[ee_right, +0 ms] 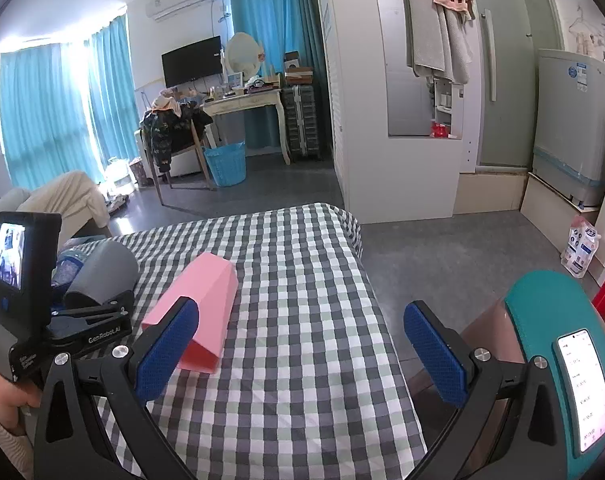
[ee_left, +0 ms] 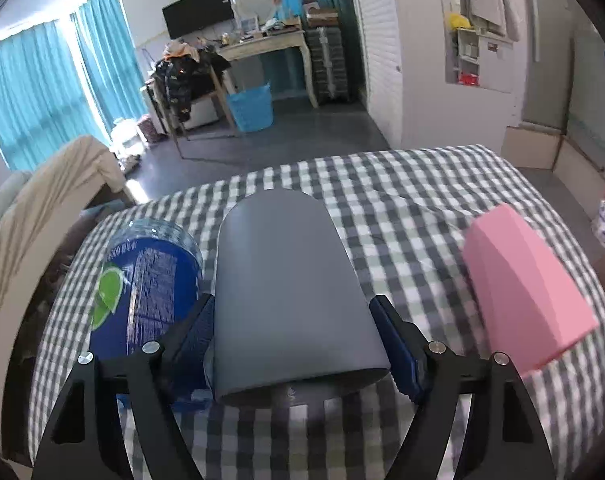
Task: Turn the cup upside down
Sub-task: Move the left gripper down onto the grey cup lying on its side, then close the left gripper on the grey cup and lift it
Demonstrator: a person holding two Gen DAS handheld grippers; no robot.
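Cup lies lengthwise in left gripper, base pointing away.

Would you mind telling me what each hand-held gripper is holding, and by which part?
The left hand-held gripper clamps the grey cup by its side walls near the open rim. The right hand-held gripper is open, holding nothing.

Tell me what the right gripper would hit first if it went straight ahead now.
Probably nothing soon. The right gripper has its jaws open and empty over the checked cloth. The pink cup lies just left of that line, by the left finger. Beyond is bare cloth, then the table's far edge; depth is unclear.
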